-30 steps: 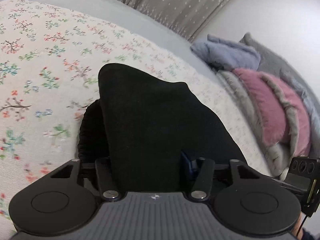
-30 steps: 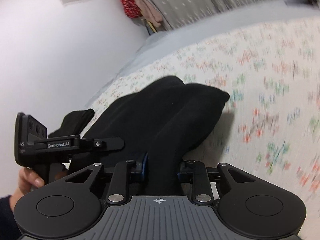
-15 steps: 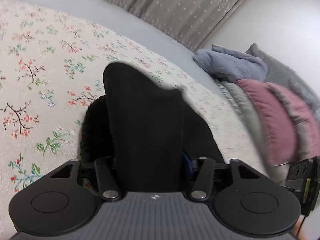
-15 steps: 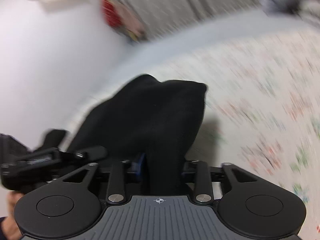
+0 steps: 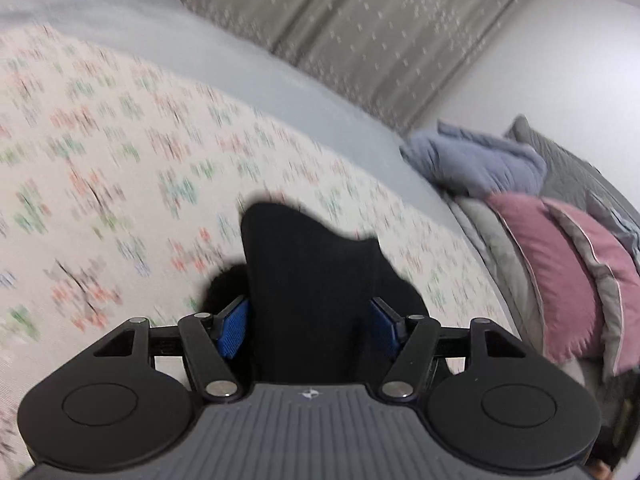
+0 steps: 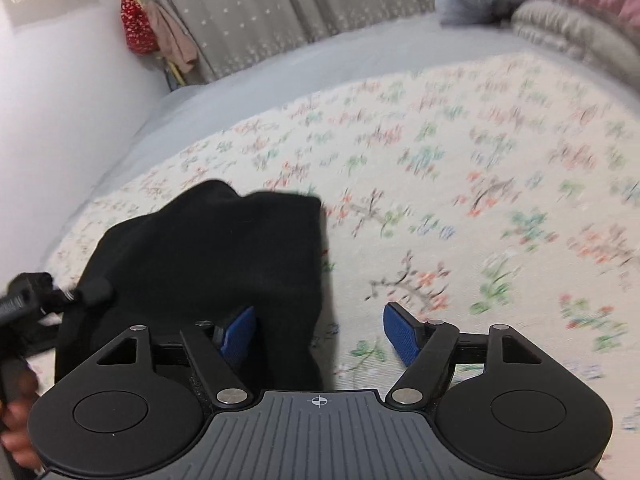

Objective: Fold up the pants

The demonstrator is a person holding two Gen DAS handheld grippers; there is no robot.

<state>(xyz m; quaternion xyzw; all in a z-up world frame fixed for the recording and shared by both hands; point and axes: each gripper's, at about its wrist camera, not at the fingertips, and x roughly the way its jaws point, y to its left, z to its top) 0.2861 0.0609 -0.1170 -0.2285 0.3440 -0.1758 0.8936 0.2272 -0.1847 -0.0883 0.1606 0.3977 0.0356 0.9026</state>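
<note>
1. The left claw (image 5: 308, 322) has just been opened; the black pants (image 5: 312, 280) are seen between its parted pads, apparently released.
2. The pants are bunched on the floral bed cover (image 6: 460, 168); the folding is judged unfinished.
3. The right claw (image 6: 320, 334) has just been opened too, one pad clear of the cloth.

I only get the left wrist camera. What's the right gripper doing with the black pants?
Observer: The right gripper has its jaws apart; they have just been opening.
Operator: Are the pants in it?
Observer: The black pants lie against one blue pad only; the other pad sits over bare floral bedspread.
Operator: Anything fun over there?
Observer: A red patterned bag hangs beside the curtain.
</note>
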